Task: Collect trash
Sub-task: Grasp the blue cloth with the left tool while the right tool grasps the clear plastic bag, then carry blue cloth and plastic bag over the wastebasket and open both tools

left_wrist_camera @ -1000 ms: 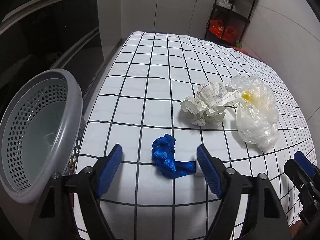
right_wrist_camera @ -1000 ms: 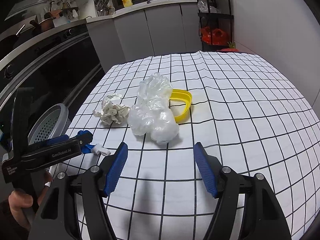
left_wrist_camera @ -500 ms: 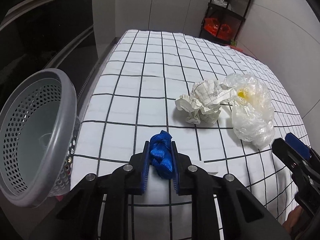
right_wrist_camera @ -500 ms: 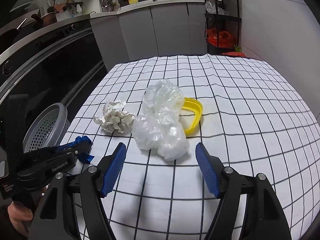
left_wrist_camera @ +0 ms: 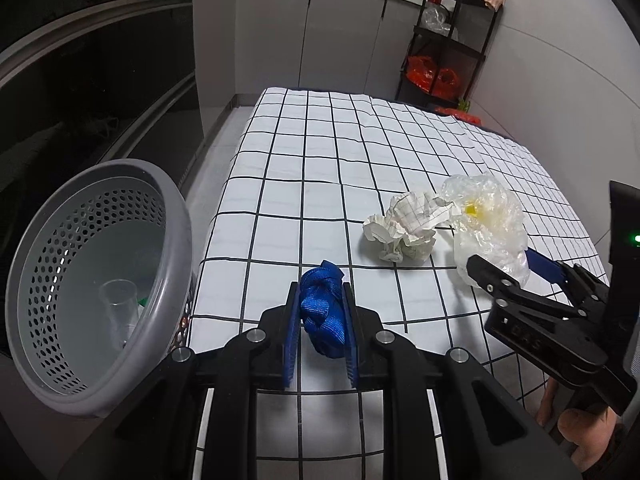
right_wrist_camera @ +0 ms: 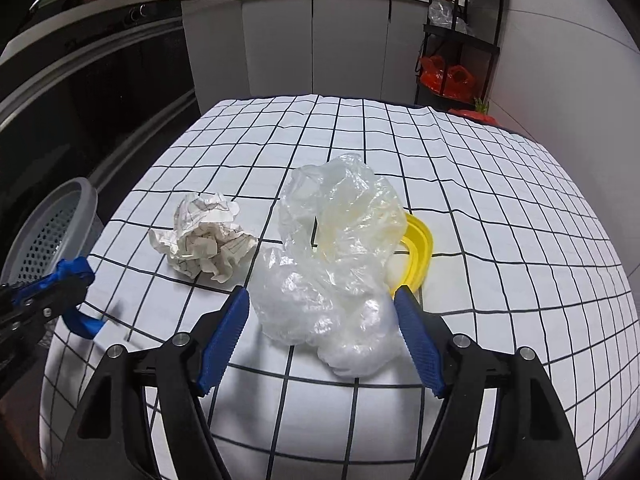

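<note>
My left gripper (left_wrist_camera: 321, 300) is shut on a crumpled blue strap (left_wrist_camera: 324, 312) and holds it above the near left part of the checked table (left_wrist_camera: 320, 168). A grey perforated bin (left_wrist_camera: 92, 280) stands left of the table, tilted toward me, with a clear cup (left_wrist_camera: 120, 308) inside. My right gripper (right_wrist_camera: 322, 300) is open, its fingers on either side of a crumpled clear plastic bag (right_wrist_camera: 332, 268). A crumpled paper ball (right_wrist_camera: 204, 240) lies left of the bag. A yellow lid (right_wrist_camera: 418, 248) lies partly under the bag.
The right gripper (left_wrist_camera: 516, 272) shows at the right of the left wrist view, by the bag (left_wrist_camera: 488, 220) and paper ball (left_wrist_camera: 408, 228). A black shelf rack (right_wrist_camera: 460, 40) and grey cabinets (right_wrist_camera: 320, 40) stand beyond the table. A dark oven front (left_wrist_camera: 80, 80) is at left.
My left gripper closed on the blue strap and lifted it off the table. My right gripper moved forward until its open fingers flank the plastic bag.
</note>
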A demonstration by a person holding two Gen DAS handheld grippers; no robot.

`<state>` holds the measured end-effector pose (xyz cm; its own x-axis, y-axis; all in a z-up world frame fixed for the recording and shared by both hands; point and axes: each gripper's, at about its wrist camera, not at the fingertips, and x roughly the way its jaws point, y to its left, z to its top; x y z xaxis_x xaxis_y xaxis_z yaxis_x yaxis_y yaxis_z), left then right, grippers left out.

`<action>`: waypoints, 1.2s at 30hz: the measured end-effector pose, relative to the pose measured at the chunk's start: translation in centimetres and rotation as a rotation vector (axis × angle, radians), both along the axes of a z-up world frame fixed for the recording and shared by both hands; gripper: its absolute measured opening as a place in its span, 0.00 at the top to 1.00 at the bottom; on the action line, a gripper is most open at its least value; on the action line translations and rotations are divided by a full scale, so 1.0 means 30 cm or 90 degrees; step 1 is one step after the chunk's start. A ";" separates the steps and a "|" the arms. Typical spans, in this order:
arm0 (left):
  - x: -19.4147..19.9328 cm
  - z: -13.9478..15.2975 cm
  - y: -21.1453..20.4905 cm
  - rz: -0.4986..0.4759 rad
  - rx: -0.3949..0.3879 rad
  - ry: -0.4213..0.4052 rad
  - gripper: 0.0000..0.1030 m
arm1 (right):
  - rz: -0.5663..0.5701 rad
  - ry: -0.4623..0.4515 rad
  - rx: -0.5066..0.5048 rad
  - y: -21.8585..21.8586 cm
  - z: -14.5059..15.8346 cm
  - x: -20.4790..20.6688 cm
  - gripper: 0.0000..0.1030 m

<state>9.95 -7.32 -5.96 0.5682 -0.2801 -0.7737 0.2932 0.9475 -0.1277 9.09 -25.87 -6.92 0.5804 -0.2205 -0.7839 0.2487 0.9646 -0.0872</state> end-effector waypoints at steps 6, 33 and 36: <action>-0.015 0.011 0.019 0.002 -0.002 -0.004 0.81 | 0.004 0.000 0.016 0.000 0.000 -0.012 0.64; -0.026 0.197 0.407 0.126 0.011 -0.104 0.81 | 0.148 -0.114 0.089 0.342 0.277 -0.079 0.67; -0.021 0.207 0.468 0.152 0.021 -0.112 0.81 | 0.187 -0.109 0.104 0.421 0.270 -0.028 0.67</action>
<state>9.32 6.73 0.24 0.7410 -0.0986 -0.6643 0.0762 0.9951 -0.0627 8.25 -13.25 1.18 0.7263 0.0946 -0.6808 -0.0434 0.9948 0.0919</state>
